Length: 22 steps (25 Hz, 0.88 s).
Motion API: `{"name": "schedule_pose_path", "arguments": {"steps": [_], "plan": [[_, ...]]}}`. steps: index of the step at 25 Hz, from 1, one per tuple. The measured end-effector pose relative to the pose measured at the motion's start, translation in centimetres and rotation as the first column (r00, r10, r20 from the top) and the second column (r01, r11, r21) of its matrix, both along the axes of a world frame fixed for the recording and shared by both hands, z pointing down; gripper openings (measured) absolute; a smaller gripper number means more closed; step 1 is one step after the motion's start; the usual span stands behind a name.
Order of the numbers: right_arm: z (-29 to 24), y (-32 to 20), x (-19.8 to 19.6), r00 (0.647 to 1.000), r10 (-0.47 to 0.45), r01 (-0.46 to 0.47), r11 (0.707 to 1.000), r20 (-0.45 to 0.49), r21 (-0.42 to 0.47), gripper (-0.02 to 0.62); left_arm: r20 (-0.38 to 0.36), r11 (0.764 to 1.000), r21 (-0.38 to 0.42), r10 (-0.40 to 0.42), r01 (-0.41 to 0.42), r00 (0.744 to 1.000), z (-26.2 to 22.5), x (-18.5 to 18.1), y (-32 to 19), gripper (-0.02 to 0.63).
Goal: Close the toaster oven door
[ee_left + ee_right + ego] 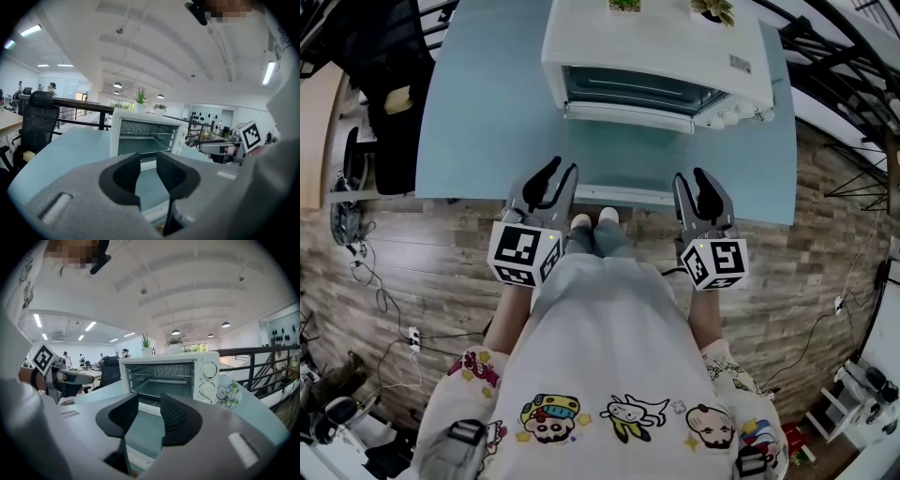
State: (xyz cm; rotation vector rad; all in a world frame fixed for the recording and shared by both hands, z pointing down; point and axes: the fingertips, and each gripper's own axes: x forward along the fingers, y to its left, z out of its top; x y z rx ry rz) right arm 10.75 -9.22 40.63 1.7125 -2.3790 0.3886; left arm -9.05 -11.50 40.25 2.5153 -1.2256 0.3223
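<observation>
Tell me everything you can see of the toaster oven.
The toaster oven is a white, boxy unit, metal by the look of it, standing upright at the far side of the light blue table. Its door is open, dropped forward, showing a wire rack in the dark cavity. Three round knobs run down its right panel. Two small potted plants sit on top, and a flower bunch lies close beside it.

Toaster oven (656, 47): white. Table (478, 131) under it: pale teal. Floor (412, 272): brown wood-grain planks. Left gripper (562, 169), right gripper (691, 175): grey, black pads (124, 176); marker cubes (523, 253) black-and-white squares. Shirt (609, 328): white, cartoon prints. Chair (394, 141) left of toaster oven: black.
</observation>
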Motion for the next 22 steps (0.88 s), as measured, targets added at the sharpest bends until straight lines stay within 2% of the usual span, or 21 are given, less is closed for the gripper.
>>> {"name": "schedule_pose_path", "arguments": {"steps": [10,22], "plan": [[1.6,0.0,-1.1,0.997,-0.072,0.072,0.997,0.006,-0.028,0.141,0.043,0.994,-0.104,-0.022,0.027,0.999,4.7,0.1,2.5,0.098],[2.9,-0.9,-2.7,0.99,-0.142,0.142,0.988,0.006,-0.053,0.141,0.088,0.967,-0.247,-0.047,0.068,0.995,11.1,-0.6,5.4,0.098]]}}
